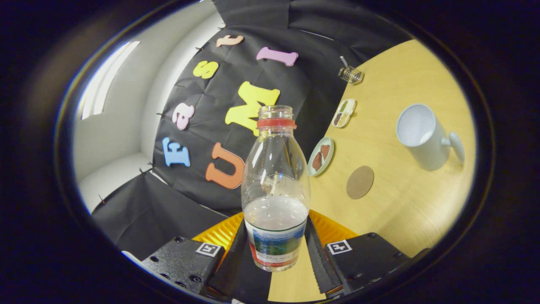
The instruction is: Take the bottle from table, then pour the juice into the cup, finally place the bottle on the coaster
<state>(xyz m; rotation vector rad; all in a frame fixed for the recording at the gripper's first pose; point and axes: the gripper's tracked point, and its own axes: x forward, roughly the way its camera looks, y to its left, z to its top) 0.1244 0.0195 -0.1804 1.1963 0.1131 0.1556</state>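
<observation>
Table (pixel 405 202) is filling the right of what we are seeing, tilted with the camera, and on it we are finding the cup (pixel 422 137), white, handled and empty, standing well beyond the fingers. Between cup and fingers we are seeing the coaster (pixel 360 182), a flat brown disc, with a small plate (pixel 321 156) of food just behind it and a second dish (pixel 344 113) further off. Nearest to us, the bottle (pixel 275 185) is sitting between the two fingers, cap off, clear plastic, with liquid reaching a little above the label. We are judging it as light and thin-walled, so it is likely giving under a hard squeeze, and the smooth plastic is probably sliding if the grip is loose; with the mouth open, any tilt is risking a spill. We are thinking the label band, low on the body, is the best place to hold. The claw (pixel 276 253) is standing about bottle-wide, both fingers (pixel 314 249) lying along the label's sides and, as far as we are seeing, pressing on it and gripping the bottle.
</observation>
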